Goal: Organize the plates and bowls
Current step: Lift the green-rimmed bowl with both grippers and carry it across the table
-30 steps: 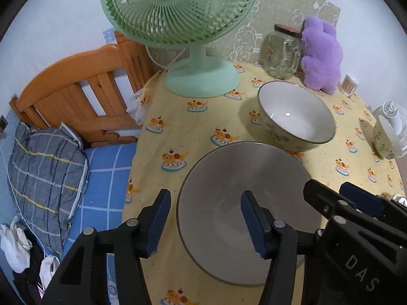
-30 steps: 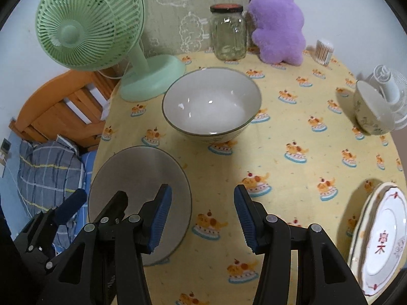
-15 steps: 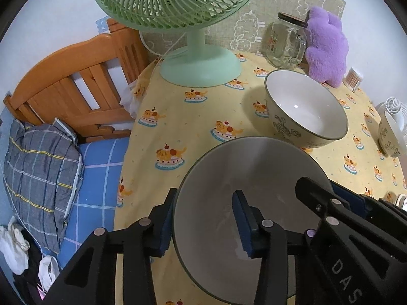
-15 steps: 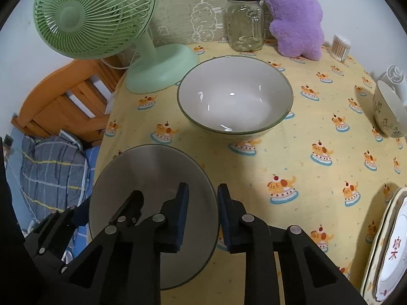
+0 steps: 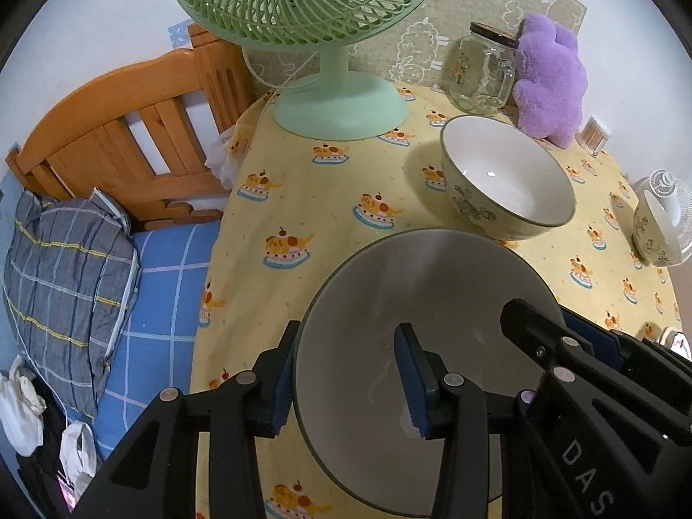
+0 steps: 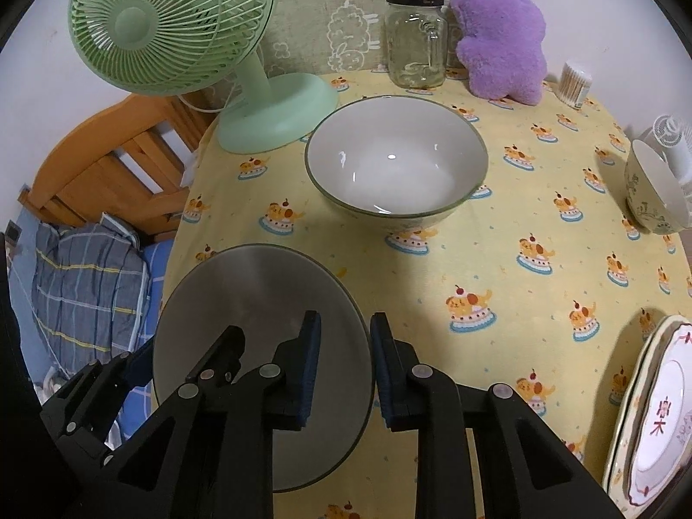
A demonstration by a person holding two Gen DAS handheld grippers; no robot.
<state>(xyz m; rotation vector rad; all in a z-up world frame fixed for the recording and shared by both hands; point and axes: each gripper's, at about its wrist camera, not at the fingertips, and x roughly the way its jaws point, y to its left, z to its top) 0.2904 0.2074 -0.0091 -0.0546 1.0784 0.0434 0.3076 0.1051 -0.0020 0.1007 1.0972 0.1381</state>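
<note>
A grey bowl (image 5: 415,302) is held near the table's front left, lifted and tilted; it also shows in the right wrist view (image 6: 259,302). My left gripper (image 5: 346,372) is shut on its left rim, one finger inside and one outside. My right gripper (image 6: 344,372) is shut on its right rim. A large white bowl (image 6: 395,160) with a green rim stands behind it, also in the left wrist view (image 5: 508,177). A small patterned bowl (image 6: 653,192) sits at the right edge. Stacked plates (image 6: 648,415) lie at the front right.
A green fan (image 6: 181,43) stands at the back left of the yellow tablecloth (image 6: 519,285). A glass jar (image 6: 415,39), a purple plush toy (image 6: 501,30) and a cotton swab pot (image 6: 575,82) line the back. A wooden bed frame (image 5: 129,138) and pillow (image 5: 65,294) lie left of the table.
Both grippers closed on the grey bowl's rim, left on the left side and right on the right side. The bowl has come up and tilted toward the cameras.
</note>
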